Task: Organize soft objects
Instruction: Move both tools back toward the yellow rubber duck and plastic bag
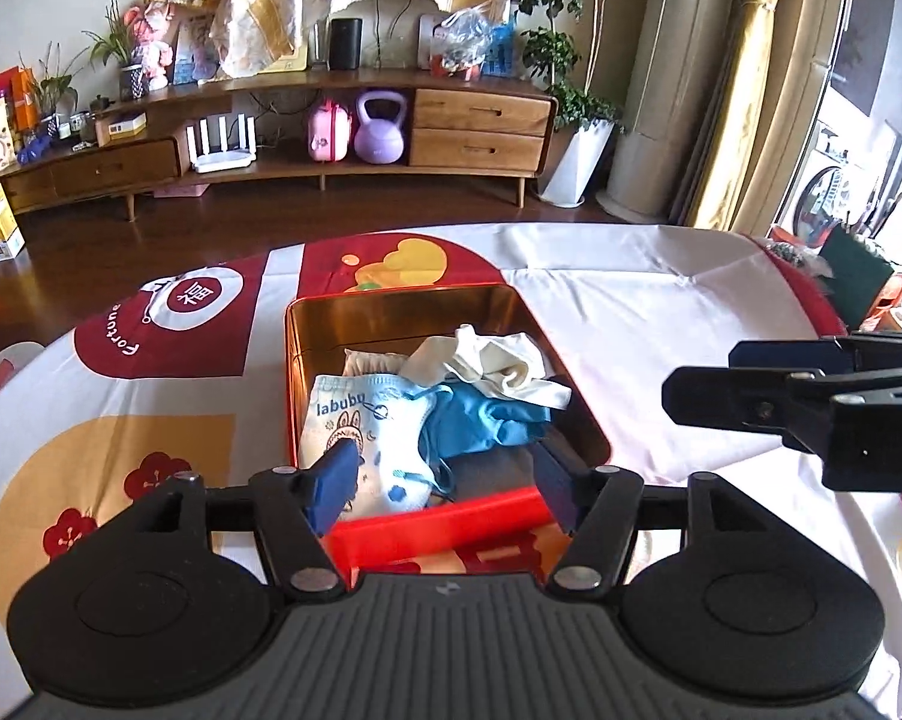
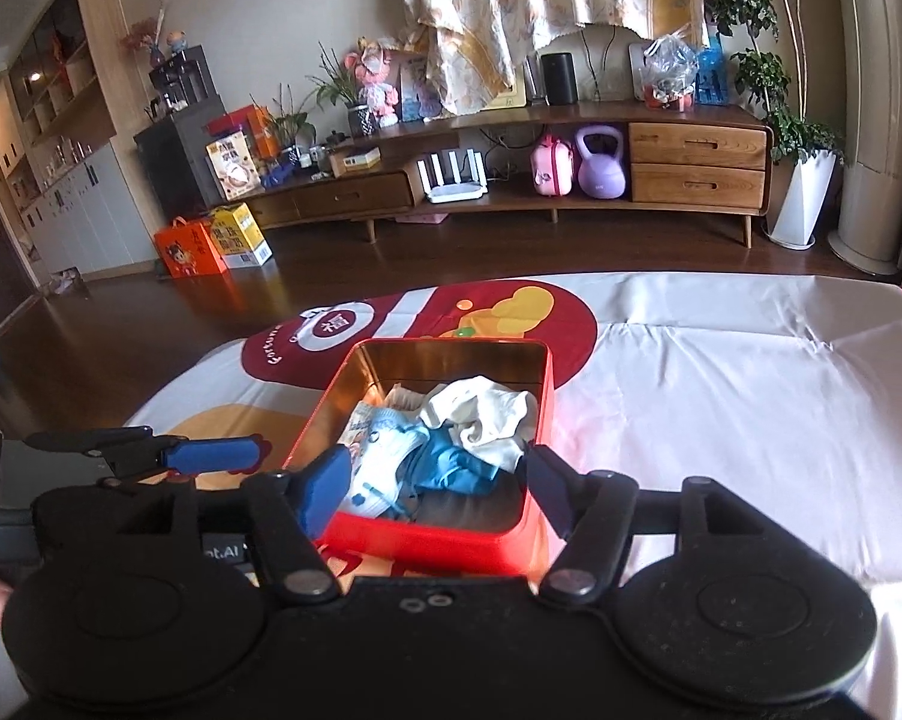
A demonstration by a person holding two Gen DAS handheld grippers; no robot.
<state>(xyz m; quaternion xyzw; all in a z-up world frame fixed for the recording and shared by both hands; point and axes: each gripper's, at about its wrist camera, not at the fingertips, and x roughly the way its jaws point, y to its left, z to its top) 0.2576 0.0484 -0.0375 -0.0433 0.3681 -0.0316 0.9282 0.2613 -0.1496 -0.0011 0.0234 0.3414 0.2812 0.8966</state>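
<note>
A red tin box (image 1: pixel 439 525) (image 2: pixel 433 540) with a gold inside stands on the table. In it lie a white "labubu" printed cloth (image 1: pixel 367 426) (image 2: pixel 379 450), a blue cloth (image 1: pixel 487 420) (image 2: pixel 451 462) and a cream cloth (image 1: pixel 499 366) (image 2: pixel 487 408), with a grey one (image 2: pixel 463 507) at the near end. My left gripper (image 1: pixel 445 480) is open and empty, its fingers just over the box's near edge. My right gripper (image 2: pixel 436 492) is open and empty, at the same near edge. Each gripper shows in the other's view, the right one (image 1: pixel 751 396) and the left one (image 2: pixel 211 456).
The table wears a white cloth (image 1: pixel 661 312) with red and yellow prints. Beyond it is dark wood floor and a low wooden TV cabinet (image 1: pixel 481 132) with a purple kettlebell (image 1: pixel 379 129). Green and orange items (image 1: pixel 859 276) sit at the table's far right.
</note>
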